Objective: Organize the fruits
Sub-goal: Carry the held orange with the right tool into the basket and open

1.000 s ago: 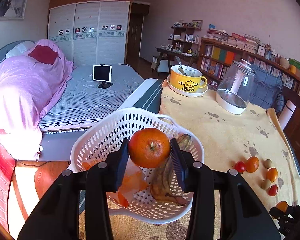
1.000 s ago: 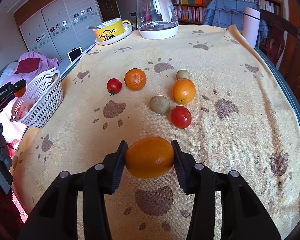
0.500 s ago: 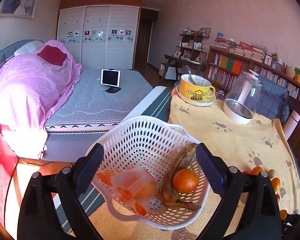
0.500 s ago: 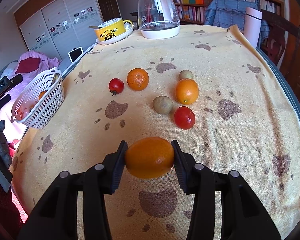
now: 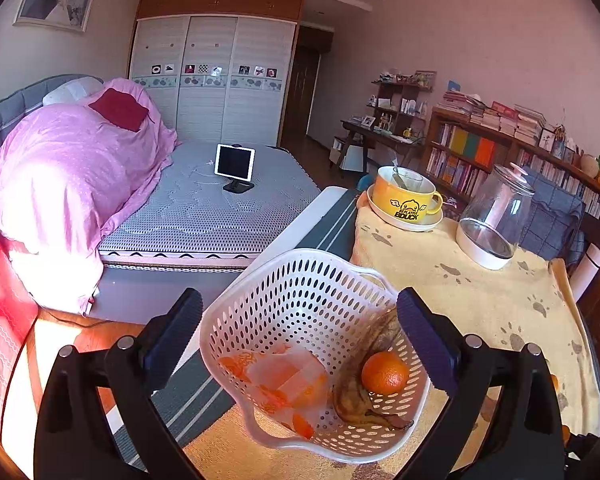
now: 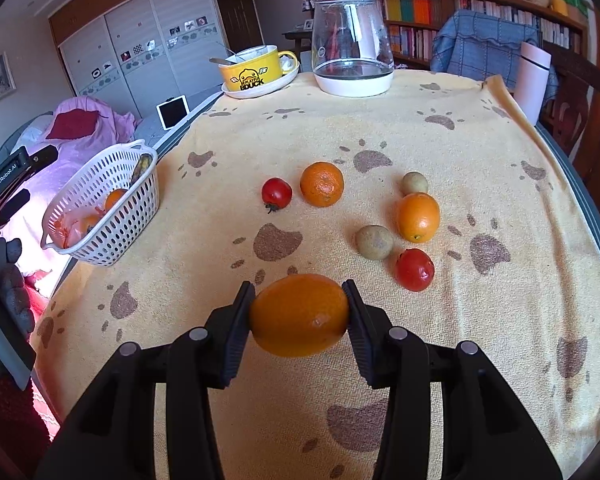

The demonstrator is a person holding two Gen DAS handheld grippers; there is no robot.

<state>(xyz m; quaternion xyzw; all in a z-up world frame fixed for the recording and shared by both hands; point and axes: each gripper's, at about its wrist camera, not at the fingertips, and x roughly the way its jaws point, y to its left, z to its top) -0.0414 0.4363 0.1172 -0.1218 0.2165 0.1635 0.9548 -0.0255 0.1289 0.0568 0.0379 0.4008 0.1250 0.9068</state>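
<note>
The left gripper [image 5: 300, 344] hangs above the white perforated basket [image 5: 296, 292] with its jaws spread wide and nothing between them; a second ago those same jaws pinched a mandarin [image 5: 385, 373] over the basket, and half a second ago they had already parted and the fruit had dropped. That mandarin now lies inside, against a dark, overripe banana [image 5: 364, 380] and beside an orange-printed plastic bag [image 5: 284, 376], so one fruit is sorted and this hand is free for the next. The basket sits at the left edge of the table, on the yellow paw-print cloth [image 6: 380, 128], partly over the rim. The right gripper [image 6: 299, 314] has not changed across the second: its fingers are closed on a large orange [image 6: 299, 314], held clear of the cloth near the front edge of the table and well apart from the basket [image 6: 112, 208]. Judging from this, the orange is the next thing to go in, and it has the width of the table to cross. Left on the cloth toward the middle are a small tomato [image 6: 276, 193] just beside a second mandarin [image 6: 322, 183], a kiwi [image 6: 415, 182] touching another orange [image 6: 417, 217], a second kiwi [image 6: 374, 242] and a larger tomato [image 6: 414, 269]. At the far edge stand a yellow duck mug [image 6: 252, 70] on its saucer and a glass kettle [image 6: 353, 52], no part of the sorting.
</note>
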